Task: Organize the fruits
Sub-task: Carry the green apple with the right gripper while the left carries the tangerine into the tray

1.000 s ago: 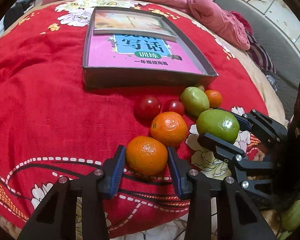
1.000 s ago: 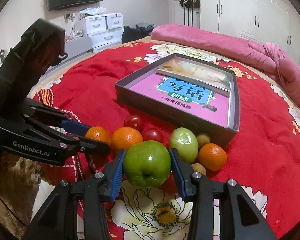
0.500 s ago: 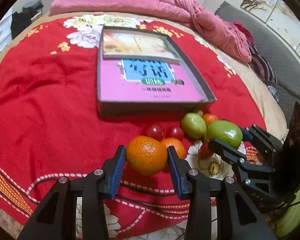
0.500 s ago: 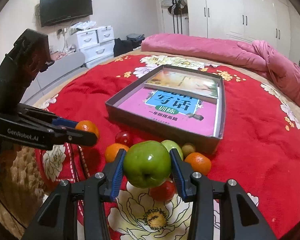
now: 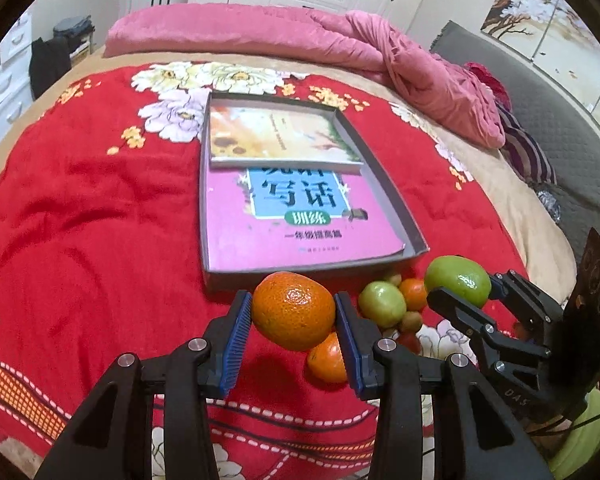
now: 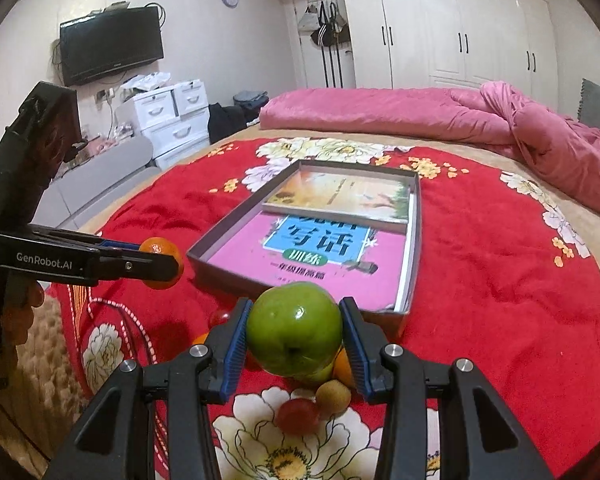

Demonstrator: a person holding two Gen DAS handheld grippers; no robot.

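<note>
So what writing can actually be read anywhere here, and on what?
"GenRobot.AI": side of the left hand-held gripper.
"写话", "训练", "一年级提高篇": pink book in the grey box.
"DAS": right hand-held gripper, rest cut off.
Upper book: text too blurred.

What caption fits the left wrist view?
Left gripper holds an orange above the red bedspread, facing the book-filled box.

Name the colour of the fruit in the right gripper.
Green: the apple shows best in the right wrist view.
</note>
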